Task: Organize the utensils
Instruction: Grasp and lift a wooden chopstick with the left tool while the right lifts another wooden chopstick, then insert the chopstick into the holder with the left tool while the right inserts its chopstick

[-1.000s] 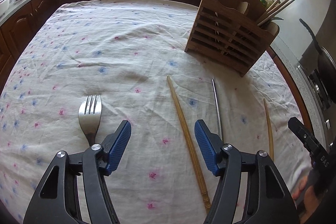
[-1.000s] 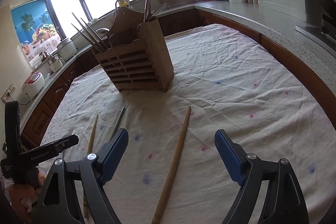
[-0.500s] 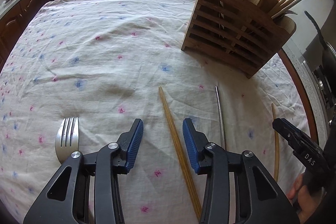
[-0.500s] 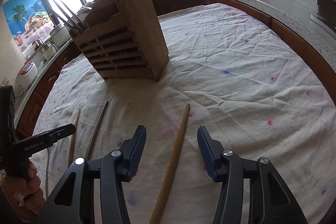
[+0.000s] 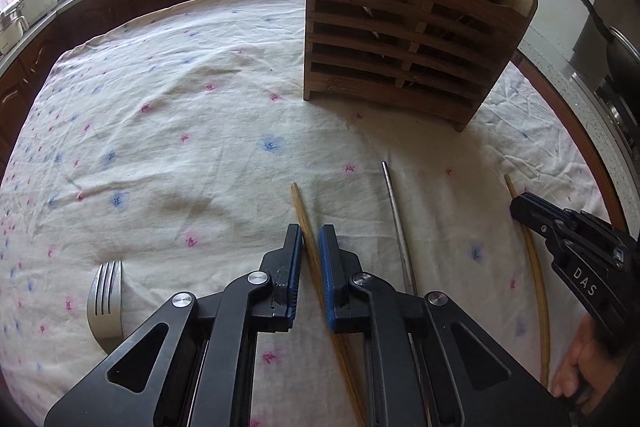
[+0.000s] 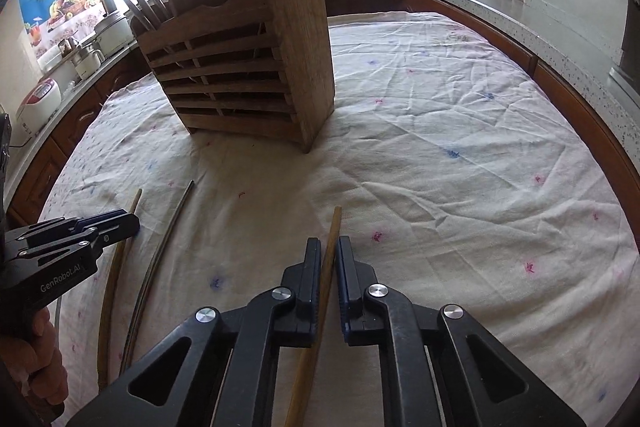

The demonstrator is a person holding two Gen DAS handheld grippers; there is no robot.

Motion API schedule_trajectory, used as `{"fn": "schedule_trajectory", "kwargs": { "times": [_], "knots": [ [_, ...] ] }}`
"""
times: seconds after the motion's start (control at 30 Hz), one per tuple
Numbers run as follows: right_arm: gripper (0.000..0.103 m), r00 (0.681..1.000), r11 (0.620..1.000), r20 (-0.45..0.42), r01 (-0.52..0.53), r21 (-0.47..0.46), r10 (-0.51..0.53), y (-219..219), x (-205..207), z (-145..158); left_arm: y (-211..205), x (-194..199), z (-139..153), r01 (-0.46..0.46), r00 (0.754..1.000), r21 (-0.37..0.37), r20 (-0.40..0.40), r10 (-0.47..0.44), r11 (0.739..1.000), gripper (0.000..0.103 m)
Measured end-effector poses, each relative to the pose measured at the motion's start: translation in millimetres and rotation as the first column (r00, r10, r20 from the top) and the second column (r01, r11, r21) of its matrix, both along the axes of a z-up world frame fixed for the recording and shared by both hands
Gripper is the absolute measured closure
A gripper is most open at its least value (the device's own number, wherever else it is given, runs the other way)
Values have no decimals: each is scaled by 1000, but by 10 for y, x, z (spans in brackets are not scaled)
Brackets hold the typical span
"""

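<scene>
My left gripper (image 5: pixel 310 231) is shut on a wooden chopstick (image 5: pixel 301 205) that lies on the tablecloth. My right gripper (image 6: pixel 329 245) is shut on another wooden chopstick (image 6: pixel 335 223). A metal chopstick (image 5: pixel 394 203) lies between them, also in the right wrist view (image 6: pixel 168 231). A fork (image 5: pixel 105 301) lies to the left of my left gripper. The slatted wooden utensil holder (image 5: pixel 404 43) stands upright beyond, also in the right wrist view (image 6: pixel 240 67), with chopsticks and cutlery inside.
The table is covered by a wrinkled white floral cloth (image 5: pixel 168 131). The right gripper's body (image 5: pixel 576 255) shows at the right of the left view. Kitchen counters (image 6: pixel 500 7) with jars and a kettle surround the table; a pan (image 5: pixel 616 55) sits at the right.
Both grippers have moved forward and down along their chopsticks, and both have closed from wide open onto them.
</scene>
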State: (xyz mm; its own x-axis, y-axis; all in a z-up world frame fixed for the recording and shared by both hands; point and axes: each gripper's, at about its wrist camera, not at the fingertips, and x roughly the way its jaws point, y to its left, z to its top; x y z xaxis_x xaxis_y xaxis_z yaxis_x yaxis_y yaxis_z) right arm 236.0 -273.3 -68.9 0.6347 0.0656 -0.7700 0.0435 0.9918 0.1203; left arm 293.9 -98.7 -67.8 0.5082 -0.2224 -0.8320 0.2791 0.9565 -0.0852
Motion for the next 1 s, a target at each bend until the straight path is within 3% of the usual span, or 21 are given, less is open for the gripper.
{"fn": "schedule_trajectory", "kwargs": {
  "times": [0.33, 0.63, 1.0],
  "knots": [
    [98, 999, 995, 36, -30, 99, 27, 5, -150, 173, 194, -146, 76, -5, 999, -97, -35, 1, 995, 98],
    [98, 990, 990, 137, -50, 131, 32, 45, -395, 573, 407, -417, 478, -4, 1000, -197, 25, 9, 980, 98],
    [98, 967, 988, 251, -77, 137, 40, 86, -657, 1049, 596, -756, 1005, 21, 991, -261, 131, 14, 965, 98]
  ]
}}
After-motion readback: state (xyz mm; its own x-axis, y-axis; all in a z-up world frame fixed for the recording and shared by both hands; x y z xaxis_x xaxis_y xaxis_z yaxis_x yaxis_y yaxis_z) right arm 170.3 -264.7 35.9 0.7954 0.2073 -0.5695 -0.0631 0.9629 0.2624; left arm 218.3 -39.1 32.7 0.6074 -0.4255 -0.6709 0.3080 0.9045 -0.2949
